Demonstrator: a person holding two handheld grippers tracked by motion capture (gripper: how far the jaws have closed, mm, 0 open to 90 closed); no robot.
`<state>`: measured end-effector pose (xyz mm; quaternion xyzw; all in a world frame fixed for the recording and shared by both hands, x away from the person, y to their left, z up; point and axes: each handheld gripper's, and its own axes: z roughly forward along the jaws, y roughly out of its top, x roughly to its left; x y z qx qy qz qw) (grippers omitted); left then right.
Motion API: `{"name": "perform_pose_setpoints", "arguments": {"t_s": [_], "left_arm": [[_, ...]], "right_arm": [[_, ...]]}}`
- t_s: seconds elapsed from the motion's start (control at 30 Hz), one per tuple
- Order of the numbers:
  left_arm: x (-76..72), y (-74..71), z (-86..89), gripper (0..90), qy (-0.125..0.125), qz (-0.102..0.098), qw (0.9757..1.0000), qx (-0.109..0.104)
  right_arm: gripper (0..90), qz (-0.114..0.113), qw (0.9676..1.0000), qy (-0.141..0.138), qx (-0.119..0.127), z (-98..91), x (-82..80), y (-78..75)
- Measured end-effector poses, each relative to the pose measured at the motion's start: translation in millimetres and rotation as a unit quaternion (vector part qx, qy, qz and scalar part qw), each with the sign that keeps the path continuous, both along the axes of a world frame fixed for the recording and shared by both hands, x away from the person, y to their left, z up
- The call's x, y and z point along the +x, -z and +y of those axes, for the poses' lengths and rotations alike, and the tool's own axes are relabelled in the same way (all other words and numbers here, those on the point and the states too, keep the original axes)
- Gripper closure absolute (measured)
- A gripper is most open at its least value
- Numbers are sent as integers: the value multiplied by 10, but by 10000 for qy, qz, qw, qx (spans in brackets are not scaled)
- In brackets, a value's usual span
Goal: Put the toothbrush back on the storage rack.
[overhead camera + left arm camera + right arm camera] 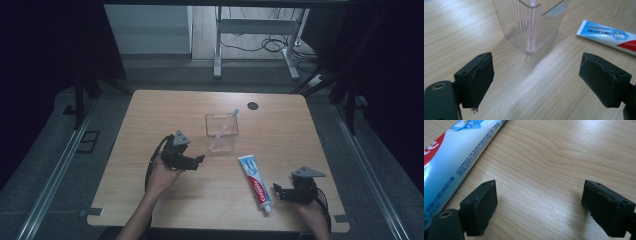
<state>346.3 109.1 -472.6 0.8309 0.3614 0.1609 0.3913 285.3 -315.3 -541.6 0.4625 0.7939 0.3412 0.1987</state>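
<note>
Wooden table (pixel 150 200); both grippers empty, jaws apart; right gripper (pixel 539 205) should move left to straddle toothpaste tube (pixel 456 160) squarely, I think

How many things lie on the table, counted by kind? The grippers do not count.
Clear plastic cup: 1
Pink toothbrush, standing in the cup: 1
Toothpaste tube: 1
Total: 3
</note>
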Motion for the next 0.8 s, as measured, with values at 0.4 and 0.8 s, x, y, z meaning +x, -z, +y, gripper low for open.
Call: {"name": "perform_pose_setpoints", "arguments": {"t_s": [0.4,0.8], "left_arm": [[-203,240,128,129,-21,36,10000,88],[-382,479,173,129,-28,117,9997,201]], "right_arm": [[129,-2,10000,2,0,0,0,0],[129,-17,10000,-11,-7,-1,2,1]]}}
